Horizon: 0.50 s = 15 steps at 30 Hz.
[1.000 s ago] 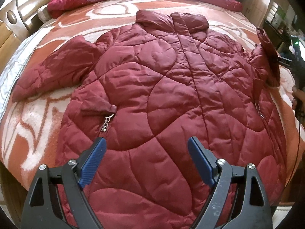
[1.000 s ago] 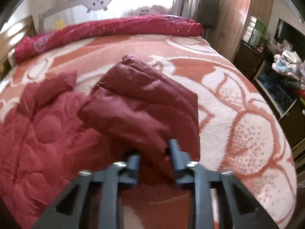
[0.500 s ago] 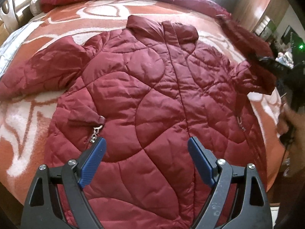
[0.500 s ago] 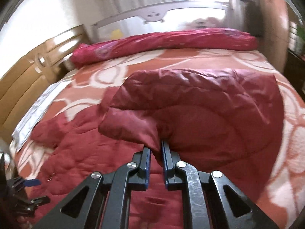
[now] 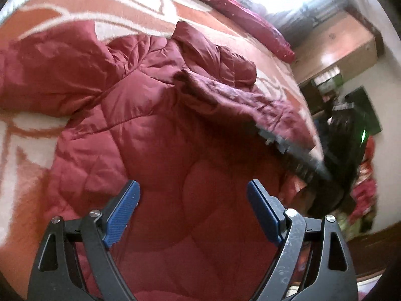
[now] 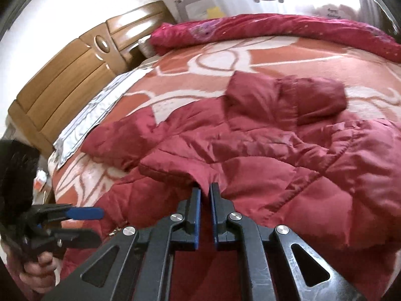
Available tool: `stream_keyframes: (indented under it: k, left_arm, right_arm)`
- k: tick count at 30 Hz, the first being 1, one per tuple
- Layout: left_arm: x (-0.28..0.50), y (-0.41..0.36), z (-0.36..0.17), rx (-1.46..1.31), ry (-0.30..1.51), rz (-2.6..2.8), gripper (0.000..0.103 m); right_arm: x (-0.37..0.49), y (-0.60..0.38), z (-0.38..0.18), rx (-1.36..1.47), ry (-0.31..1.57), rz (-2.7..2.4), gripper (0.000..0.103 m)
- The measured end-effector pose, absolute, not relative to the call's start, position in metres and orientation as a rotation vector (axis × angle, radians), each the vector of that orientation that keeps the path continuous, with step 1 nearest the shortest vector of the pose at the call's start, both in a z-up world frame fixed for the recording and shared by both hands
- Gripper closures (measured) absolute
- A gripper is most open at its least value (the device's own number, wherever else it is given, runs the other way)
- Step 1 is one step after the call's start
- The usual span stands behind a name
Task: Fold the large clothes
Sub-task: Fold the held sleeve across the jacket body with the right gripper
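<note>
Jacket (image 5: pixel 160 130), a dark red quilted one, lies spread front-up across the bed (image 6: pixel 250 57), collar toward the far rolled quilt, one sleeve (image 6: pixel 288 175) drawn over its chest. It looks puffy, soft and light, with a slick shell that would likely slide and spring back, so a cuff, hem or seam seems the surest place to pinch it. The bed carries an orange-and-white patterned blanket (image 5: pixel 155 2), a wooden headboard (image 6: pixel 75 75) at one side and a pale rail by the bright window; a wardrobe stands beyond. The right gripper (image 6: pixel 205 193) is clenched on the sleeve's edge, jaws nearly together with fabric between them. The left gripper (image 5: pixel 193 210) hovers released above the lower front, jaws wide, holding nothing.
</note>
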State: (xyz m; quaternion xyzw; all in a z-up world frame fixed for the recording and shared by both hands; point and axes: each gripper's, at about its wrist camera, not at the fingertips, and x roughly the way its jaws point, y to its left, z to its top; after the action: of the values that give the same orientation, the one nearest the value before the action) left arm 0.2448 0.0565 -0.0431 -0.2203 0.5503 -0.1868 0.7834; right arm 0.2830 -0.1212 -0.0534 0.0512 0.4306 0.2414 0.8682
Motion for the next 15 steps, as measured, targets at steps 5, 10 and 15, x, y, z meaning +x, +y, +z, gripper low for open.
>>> stream_keyframes:
  k: [5, 10, 15]
  left_arm:
    - [0.271, 0.065, -0.051, -0.575, 1.198, -0.444, 0.015]
    - [0.306, 0.051, -0.063, -0.544, 1.235, -0.459, 0.019]
    - [0.326, 0.033, -0.078, -0.446, 1.269, -0.449, 0.063]
  right_arm:
    - [0.282, -0.099, -0.069, 0.047, 0.960, 0.574, 0.084]
    - [0.271, -0.107, -0.071, 0.058, 0.970, 0.593, 0.051]
    - [0.251, -0.135, -0.066, 0.125, 0.966, 0.551, 0.051]
